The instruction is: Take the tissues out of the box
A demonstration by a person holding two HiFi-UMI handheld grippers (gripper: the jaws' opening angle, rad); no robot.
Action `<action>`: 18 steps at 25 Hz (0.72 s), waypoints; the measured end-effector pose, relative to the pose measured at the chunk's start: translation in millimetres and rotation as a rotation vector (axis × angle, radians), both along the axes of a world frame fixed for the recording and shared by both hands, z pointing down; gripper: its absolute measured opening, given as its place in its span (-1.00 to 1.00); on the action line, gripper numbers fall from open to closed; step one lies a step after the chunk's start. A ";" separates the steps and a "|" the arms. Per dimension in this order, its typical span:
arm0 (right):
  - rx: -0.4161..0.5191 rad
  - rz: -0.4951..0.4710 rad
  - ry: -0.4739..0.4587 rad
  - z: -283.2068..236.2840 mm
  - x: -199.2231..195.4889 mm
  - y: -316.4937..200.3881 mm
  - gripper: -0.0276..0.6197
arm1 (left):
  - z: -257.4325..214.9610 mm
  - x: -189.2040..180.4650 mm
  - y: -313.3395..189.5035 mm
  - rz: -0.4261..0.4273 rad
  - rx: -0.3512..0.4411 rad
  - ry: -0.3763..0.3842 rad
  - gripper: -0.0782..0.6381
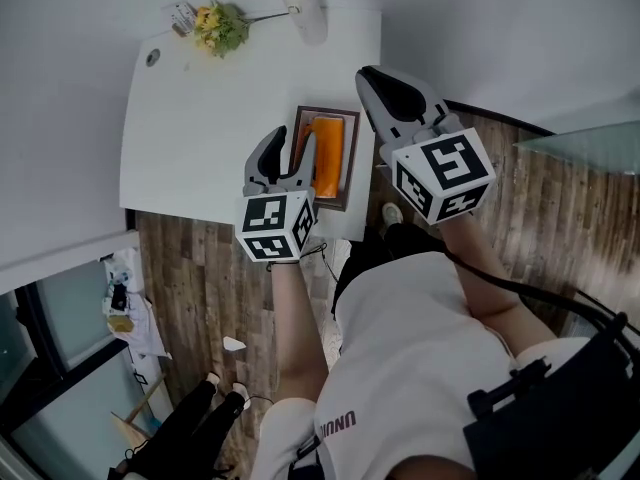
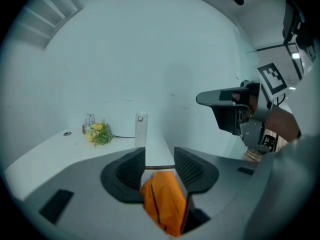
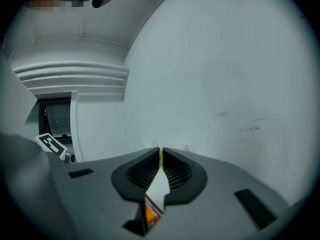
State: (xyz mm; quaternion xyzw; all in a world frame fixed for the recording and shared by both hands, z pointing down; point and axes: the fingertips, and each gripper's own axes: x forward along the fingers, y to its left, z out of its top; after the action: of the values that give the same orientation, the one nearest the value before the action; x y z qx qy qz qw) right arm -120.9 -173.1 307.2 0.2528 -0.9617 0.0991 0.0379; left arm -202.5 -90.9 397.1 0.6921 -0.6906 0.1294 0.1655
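Observation:
An orange tissue pack (image 1: 328, 153) lies in a shallow brown-rimmed box (image 1: 322, 111) on the white table (image 1: 200, 118). My left gripper (image 1: 290, 146) hovers at the box's left side, jaws open. In the left gripper view the orange pack (image 2: 162, 201) shows low between the spread jaws (image 2: 160, 166), and the pads do not press on it. My right gripper (image 1: 368, 76) hangs above the table's right edge, beside the box; it also shows at the right of the left gripper view (image 2: 205, 99). Its jaws (image 3: 160, 154) meet at the tips with nothing held. A sliver of the pack (image 3: 149, 214) shows beneath them.
At the table's far end are a small bunch of yellow flowers (image 1: 220, 26), a white cylinder (image 1: 305, 10) and a small jar (image 1: 181, 16). Wood floor (image 1: 200, 288) surrounds the table. A glass surface (image 1: 590, 143) lies at the right. White walls close in behind the table.

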 end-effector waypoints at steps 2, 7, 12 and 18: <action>0.002 0.014 0.003 0.5 2.9 0.0 -0.83 | 5.4 2.0 -2.5 0.025 -0.022 0.004 -0.27; 0.013 0.053 0.013 0.7 10.1 -5.2 -0.83 | 25.2 7.0 -11.0 0.090 -0.126 0.018 -0.22; 0.004 0.087 0.025 4.0 16.3 -12.0 -0.83 | 37.9 13.1 -18.3 0.150 -0.202 -0.065 -0.21; 0.004 0.120 0.041 6.2 24.3 -18.1 -0.84 | 53.3 18.8 -24.1 0.191 -0.274 -0.028 -0.21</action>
State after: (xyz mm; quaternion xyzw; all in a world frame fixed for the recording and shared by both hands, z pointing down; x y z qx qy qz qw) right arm -96.6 -191.3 313.3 0.3119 -0.9440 0.0943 0.0509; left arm -183.6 -115.1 450.4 0.7237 -0.5998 0.2470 0.2357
